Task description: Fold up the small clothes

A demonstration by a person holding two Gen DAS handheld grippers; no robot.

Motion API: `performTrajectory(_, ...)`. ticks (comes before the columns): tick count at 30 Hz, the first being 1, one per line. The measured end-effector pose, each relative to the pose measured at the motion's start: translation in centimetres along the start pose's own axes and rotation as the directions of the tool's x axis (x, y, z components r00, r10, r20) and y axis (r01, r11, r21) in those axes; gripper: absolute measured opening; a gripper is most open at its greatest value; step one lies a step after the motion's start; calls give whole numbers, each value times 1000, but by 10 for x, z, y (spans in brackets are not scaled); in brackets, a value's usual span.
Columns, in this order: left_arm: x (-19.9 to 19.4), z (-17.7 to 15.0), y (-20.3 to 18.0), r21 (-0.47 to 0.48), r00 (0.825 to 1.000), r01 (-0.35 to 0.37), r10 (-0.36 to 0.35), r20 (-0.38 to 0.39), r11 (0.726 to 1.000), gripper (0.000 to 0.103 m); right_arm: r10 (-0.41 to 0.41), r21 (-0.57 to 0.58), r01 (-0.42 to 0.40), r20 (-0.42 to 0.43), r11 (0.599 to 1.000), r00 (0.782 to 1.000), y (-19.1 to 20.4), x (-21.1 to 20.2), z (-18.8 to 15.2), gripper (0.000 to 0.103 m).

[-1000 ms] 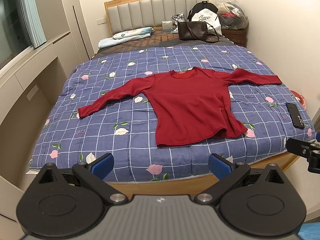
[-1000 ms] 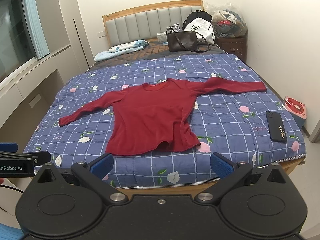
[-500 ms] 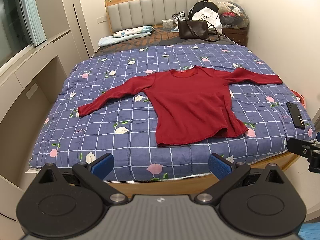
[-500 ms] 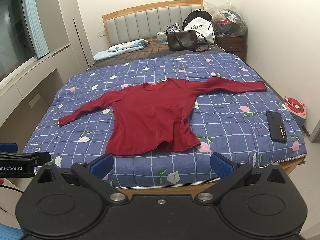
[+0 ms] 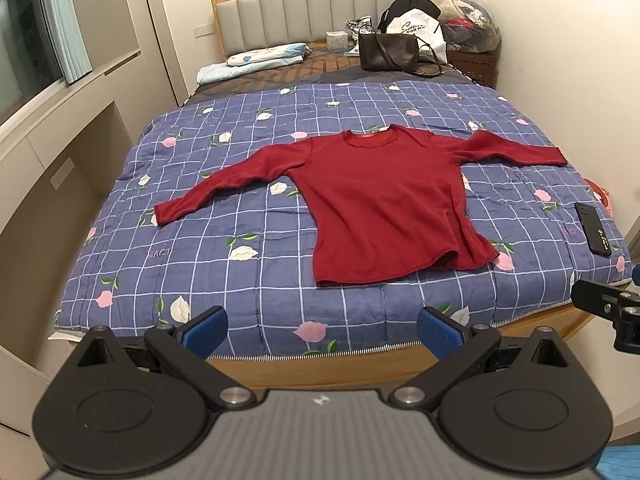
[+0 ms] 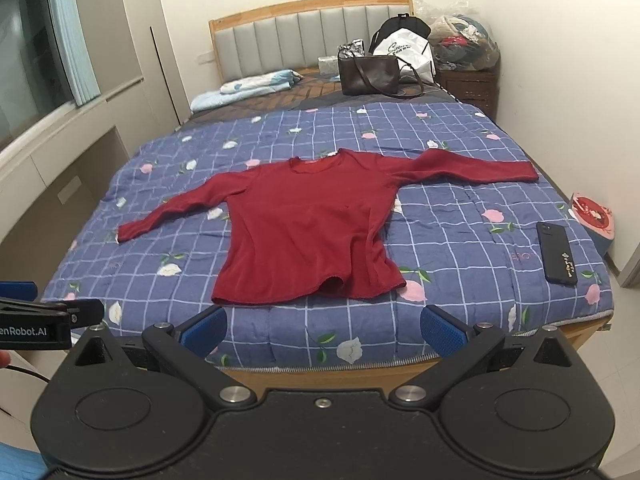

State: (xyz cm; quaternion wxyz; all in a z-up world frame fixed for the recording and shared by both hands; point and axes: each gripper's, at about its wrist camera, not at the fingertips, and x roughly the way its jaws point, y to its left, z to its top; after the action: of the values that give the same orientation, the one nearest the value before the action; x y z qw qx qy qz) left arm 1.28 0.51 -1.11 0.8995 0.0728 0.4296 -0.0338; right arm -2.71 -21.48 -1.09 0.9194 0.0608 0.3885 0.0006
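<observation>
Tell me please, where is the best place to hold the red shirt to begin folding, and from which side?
Probably the cuffs. The red shirt lies flat with both sleeves spread. The left gripper could pinch the left cuff from the bed's left side, the right gripper the right cuff from the right side, each at the free edge.

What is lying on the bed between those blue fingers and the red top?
Only bare quilt. Both wrist views show nothing on it between the open left gripper, right gripper and the red top.
</observation>
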Motion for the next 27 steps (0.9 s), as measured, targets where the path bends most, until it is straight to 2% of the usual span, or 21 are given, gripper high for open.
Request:
performTrajectory(7,4,0,5,-3,1000,8,-8,-23,1000,103,-49,-4,49,-69,999,996,9,5,4,103)
performTrajectory(16,12,1,7,-10,997,17,-17,-75,1000,103,-128,-14,128,-146,992,981,14,5,12,103)
performTrajectory(27,12,5,1,11,997,27,-26,-72,1000,103,-143,5,145,-144,989,979,16,-5,19,103)
